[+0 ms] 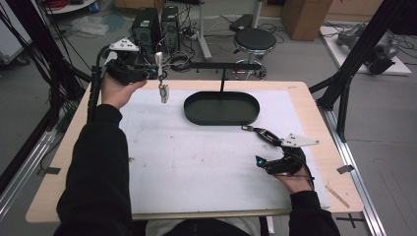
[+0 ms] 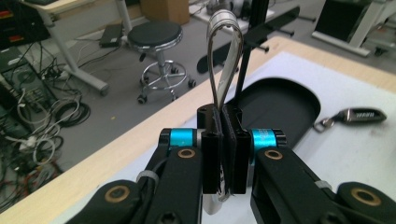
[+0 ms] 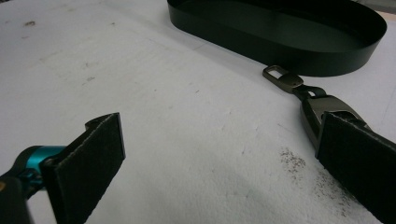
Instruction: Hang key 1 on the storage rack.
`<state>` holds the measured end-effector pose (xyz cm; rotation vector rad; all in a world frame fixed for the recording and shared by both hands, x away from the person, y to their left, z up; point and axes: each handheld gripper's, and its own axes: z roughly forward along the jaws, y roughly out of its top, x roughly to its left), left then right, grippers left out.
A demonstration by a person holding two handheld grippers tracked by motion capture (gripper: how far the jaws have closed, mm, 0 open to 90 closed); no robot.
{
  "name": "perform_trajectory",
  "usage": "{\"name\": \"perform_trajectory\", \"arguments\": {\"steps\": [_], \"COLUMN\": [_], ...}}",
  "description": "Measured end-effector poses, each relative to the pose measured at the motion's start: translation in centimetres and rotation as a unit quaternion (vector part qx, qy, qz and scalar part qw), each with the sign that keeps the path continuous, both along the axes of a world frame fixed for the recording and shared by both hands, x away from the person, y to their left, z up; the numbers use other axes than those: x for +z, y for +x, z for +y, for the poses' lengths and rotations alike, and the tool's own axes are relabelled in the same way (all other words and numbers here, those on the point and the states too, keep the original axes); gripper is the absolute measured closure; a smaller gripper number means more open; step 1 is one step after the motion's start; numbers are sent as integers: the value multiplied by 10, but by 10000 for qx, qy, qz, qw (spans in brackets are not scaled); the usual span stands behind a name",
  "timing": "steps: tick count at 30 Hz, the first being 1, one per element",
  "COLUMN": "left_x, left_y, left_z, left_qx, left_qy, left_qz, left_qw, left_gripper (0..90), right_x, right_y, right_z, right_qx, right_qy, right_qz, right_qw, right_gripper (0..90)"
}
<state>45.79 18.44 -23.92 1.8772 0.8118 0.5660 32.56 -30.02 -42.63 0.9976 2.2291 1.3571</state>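
Observation:
My left gripper (image 1: 156, 73) is raised over the table's far left corner, shut on a pale silvery strap loop (image 2: 225, 51). The loop stands up above the jaws, and a small light fob (image 1: 163, 92) hangs below them. A dark key fob (image 1: 260, 132) with a metal clip (image 3: 282, 78) lies on the white mat just in front of the black oval tray (image 1: 196, 115). My right gripper (image 1: 265, 149) is open and low over the mat. Its far jaw covers the near end of the dark key fob (image 3: 327, 109), and nothing sits between the pads.
The tray (image 3: 280, 58) is empty and sits at the mat's far middle. A thin black post (image 1: 222, 81) rises behind it. The white mat (image 1: 196, 162) covers most of the wooden table. A stool (image 1: 253, 42) and computer towers stand on the floor beyond.

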Motion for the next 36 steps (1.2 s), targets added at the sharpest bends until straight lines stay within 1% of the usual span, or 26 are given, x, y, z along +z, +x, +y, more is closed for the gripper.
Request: {"name": "perform_trajectory", "arguments": {"steps": [2, 3, 4, 7, 8, 13, 14, 16, 19, 20, 26, 27, 30, 34, 36], "left_x": [0, 0, 1, 2, 2, 4, 4, 4, 5, 6, 8, 8, 6, 1, -1], "left_y": [6, 8, 12, 18, 20, 27, 27, 30, 32, 33, 39, 40, 43, 47, 49], "left_z": [-7, -11, -17, -27, -31, -45, -48, -51, -55, -56, -63, -64, -70, -78, -81], "left_qx": [-2, 12, 13, -29, -53, -127, -118, -123, -115, -130, -131, -136, -166, -199, -213], "left_qy": [-37, -14, 26, -1, -46, -99, -86, -127, -109, -112, -158, -159, -198, -133, -134], "left_qz": [-5, -15, -68, -93, -107, -167, -204, -196, -188, -194, -154, -159, -151, -82, -53], "left_qw": [10000, 10000, 10000, 10000, 9999, 9997, 9997, 9997, 9997, 9997, 9997, 9997, 9996, 9997, 9997], "left_gripper": [867, 867, 867, 867, 867, 868, 868, 868, 868, 868, 867, 867, 868, 867, 867], "right_x": [0, 0, 0, 0, 0, 0, 0, -1, -1, -1, -1, -1, -1, -1, -1], "right_y": [0, 0, 0, 0, 0, 0, -1, -2, -2, -3, -4, -5, -5, -4, -4], "right_z": [2, 2, 3, 5, 5, 5, 5, 4, 3, 3, 2, 2, 2, 2, 2], "right_qx": [20, 20, 39, 77, 81, 56, 57, 45, 39, 25, 16, 17, 20, 17, 27], "right_qy": [39, 39, 30, -8, -18, -11, -19, -35, -35, -17, -26, -11, -29, -24, -35], "right_qz": [-2, -2, -1, 9, 17, 3, 0, 14, 10, 42, -4, 41, 30, 16, 13], "right_qw": [10000, 10000, 10000, 10000, 10000, 10000, 10000, 10000, 10000, 10000, 10000, 10000, 10000, 10000, 10000], "right_gripper": [7, 7, 7, 7, 7, 7, 7, 7, 7, 7, 7, 7, 7, 7, 7]}}
